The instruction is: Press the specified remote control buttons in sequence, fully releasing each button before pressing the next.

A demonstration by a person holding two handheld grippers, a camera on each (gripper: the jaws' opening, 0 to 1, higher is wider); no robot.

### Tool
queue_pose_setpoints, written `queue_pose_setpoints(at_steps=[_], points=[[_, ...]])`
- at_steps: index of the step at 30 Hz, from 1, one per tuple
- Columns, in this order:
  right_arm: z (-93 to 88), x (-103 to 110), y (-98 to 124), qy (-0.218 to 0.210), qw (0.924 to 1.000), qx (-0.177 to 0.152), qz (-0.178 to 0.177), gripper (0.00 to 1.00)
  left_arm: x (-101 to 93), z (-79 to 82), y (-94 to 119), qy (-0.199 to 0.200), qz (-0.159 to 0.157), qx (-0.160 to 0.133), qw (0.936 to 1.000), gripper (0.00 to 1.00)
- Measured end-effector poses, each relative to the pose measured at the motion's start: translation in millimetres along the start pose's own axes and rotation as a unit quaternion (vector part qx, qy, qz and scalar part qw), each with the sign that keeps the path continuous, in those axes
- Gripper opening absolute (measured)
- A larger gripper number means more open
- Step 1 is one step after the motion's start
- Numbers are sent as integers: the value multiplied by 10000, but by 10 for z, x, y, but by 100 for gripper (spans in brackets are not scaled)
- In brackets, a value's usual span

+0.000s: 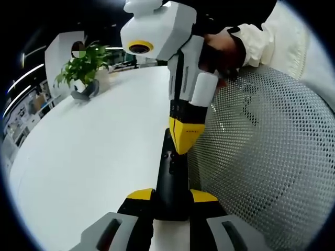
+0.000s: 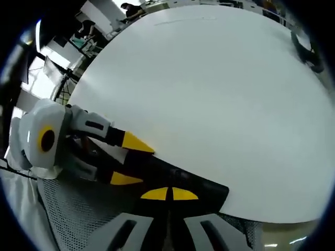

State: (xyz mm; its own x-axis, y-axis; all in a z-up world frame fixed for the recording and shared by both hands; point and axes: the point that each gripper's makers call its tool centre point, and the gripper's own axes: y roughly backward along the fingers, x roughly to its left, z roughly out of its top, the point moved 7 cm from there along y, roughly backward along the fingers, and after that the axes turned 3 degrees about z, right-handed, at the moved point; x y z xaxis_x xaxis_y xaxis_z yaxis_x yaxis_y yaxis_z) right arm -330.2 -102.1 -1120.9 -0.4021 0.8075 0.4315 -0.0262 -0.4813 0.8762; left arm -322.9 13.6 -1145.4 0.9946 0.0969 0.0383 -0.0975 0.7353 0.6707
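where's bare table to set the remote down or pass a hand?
Free: the round white table, bare from the black slim remote out to the green potted plant at its far edge. Crowded: around the remote, where the left gripper clamps it, the right gripper presses down, the white mesh chair back alongside.

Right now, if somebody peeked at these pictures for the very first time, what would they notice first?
Probably the slim black remote control, pinched between the left gripper's yellow-tipped jaws at the edge of the big white table. The white and yellow right gripper comes down from above, its shut tips touching the remote's top face. Far back on the table stands a leafy green potted plant, and a silvery mesh chair back curves beside the remote.
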Motion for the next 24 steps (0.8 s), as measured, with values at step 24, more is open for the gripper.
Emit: queue_pose_setpoints(at_steps=[24], points=[[-10,15,-41,314,9994,66,-117,0,-4,-2,2,-35,1,-19,10000,25]])
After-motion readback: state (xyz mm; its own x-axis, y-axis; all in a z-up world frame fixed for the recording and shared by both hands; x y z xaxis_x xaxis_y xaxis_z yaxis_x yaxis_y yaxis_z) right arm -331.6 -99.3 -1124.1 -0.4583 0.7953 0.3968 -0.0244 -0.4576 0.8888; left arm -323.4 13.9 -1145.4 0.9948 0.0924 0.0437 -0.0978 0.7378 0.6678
